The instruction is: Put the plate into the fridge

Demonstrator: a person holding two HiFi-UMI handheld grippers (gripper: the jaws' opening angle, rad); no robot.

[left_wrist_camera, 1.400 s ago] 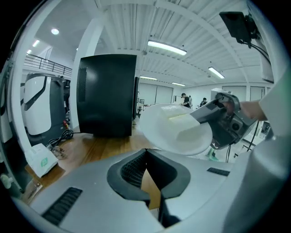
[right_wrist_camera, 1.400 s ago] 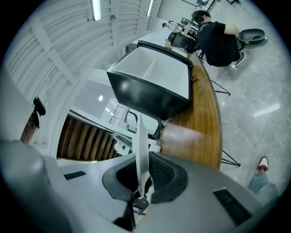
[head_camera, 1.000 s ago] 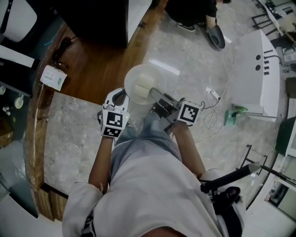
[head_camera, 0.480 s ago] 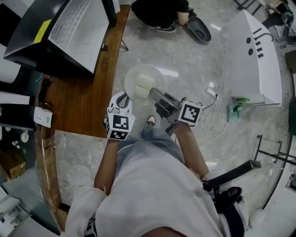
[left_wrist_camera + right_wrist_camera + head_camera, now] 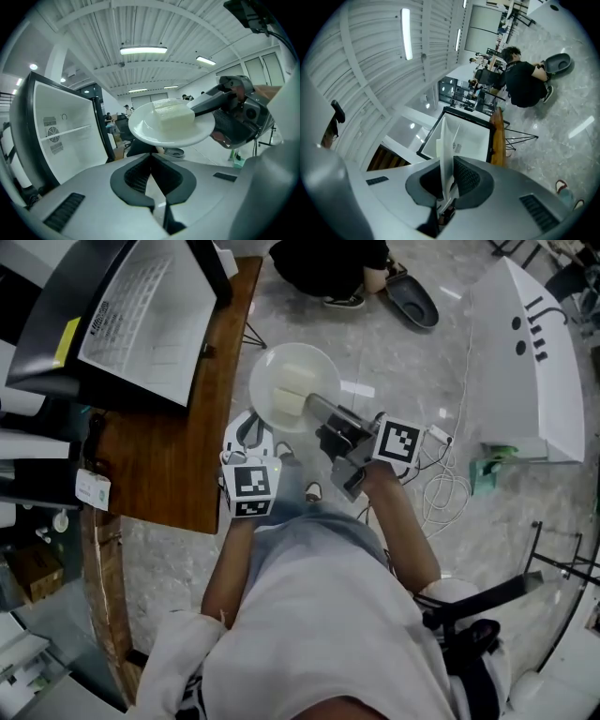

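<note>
A white plate with a pale block on it hangs level over the floor, just right of the wooden table's end. My right gripper is shut on the plate's near rim; in the right gripper view the plate stands edge-on between the pads. The left gripper floats below and left of the plate, shut and empty, not touching it. From the left gripper the plate shows just ahead and above. The open fridge with a white inside sits on the table at the upper left.
The wooden table runs along the left. A person in black crouches on the marble floor ahead, beside a dark dustpan. A white machine stands at the right, with cables and a green object on the floor.
Both grippers and the plate have moved forward and left towards the fridge. The fridge's open inside now fills more of the upper left.
</note>
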